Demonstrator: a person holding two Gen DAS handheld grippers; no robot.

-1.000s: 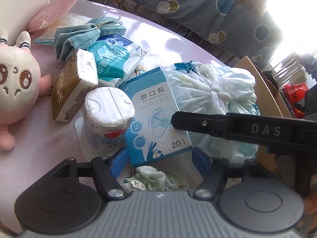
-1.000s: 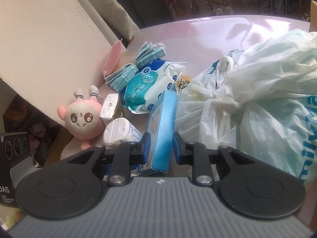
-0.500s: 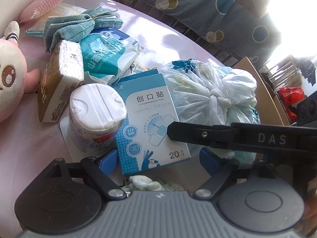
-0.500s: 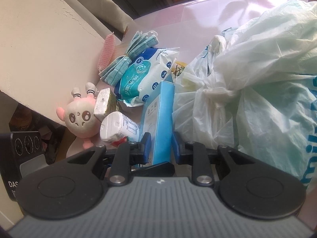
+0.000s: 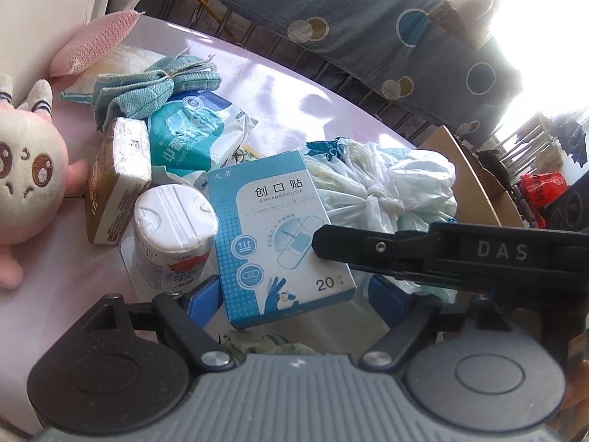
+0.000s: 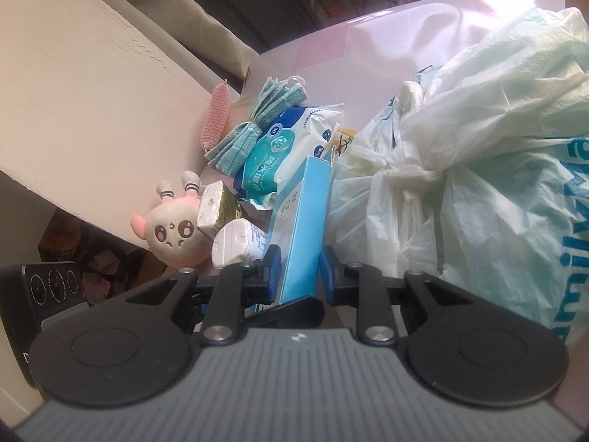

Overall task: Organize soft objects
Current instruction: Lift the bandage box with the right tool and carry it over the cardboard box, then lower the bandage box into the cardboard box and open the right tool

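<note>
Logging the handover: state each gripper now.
Left gripper: closing a little, jaws clear of the plaster box between them.
Right gripper: shut on the plaster box.

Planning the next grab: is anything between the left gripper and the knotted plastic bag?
Yes: the bandage box, shut in the right gripper, sits between the left gripper's closing fingers, in front of the plastic bag.
</note>
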